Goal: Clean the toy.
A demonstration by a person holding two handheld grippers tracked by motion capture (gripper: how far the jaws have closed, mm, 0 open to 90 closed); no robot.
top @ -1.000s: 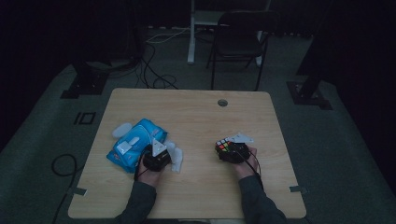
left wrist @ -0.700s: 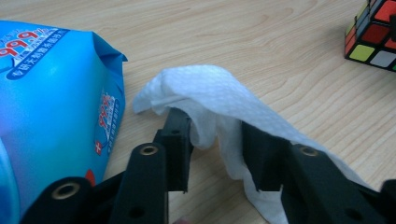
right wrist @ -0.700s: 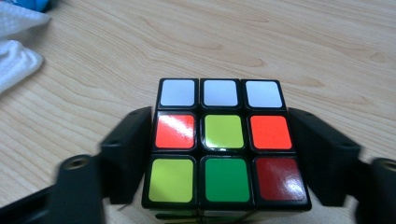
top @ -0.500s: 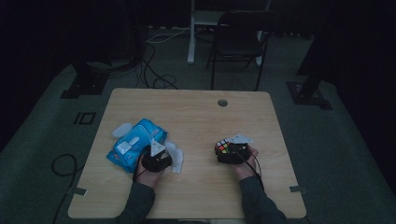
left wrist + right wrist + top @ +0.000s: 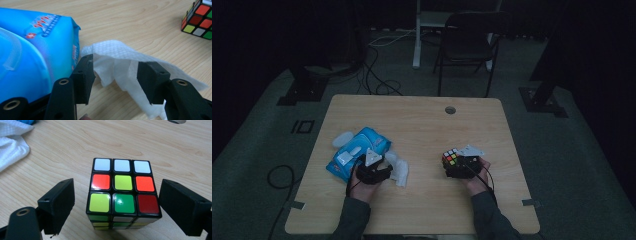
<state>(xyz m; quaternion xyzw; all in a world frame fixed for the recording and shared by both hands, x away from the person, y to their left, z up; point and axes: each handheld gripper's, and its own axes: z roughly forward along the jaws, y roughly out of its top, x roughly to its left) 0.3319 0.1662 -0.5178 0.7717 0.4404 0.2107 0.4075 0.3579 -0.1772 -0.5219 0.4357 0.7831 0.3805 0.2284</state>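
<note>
Both claws have just been opening, and each now stands released over the thing it had gripped. In the left gripper view the left claw point(image 5: 113, 75) has its jaws spread, with the white wipe point(image 5: 117, 62) lying crumpled on the bench point(image 5: 140, 27) just beyond and partly between them; no pad presses on it. The wipe rests against the right edge of the blue wipe pack point(image 5: 32, 55), which lies flat on the bench. In the right gripper view the right claw point(image 5: 116, 206) is likewise released: its jaws stand clear on either side of the puzzle cube point(image 5: 122, 192), a visible gap of bench showing on each side. The cube sits squarely on the bench, a face of mixed white, red, yellow and green tiles turned upward. In the high view the left claw point(image 5: 373, 170) is at the near edge of the pack point(image 5: 357, 150), and the right claw point(image 5: 462, 162) is at the cube point(image 5: 452, 159), well apart from the wipe point(image 5: 398, 169). Compared with a second ago, neither hand has shifted noticeably; only the jaws have changed. Judgement: both things have been set down, and the cube and wipe are free for the next pickup or for withdrawal of the hands.
</note>
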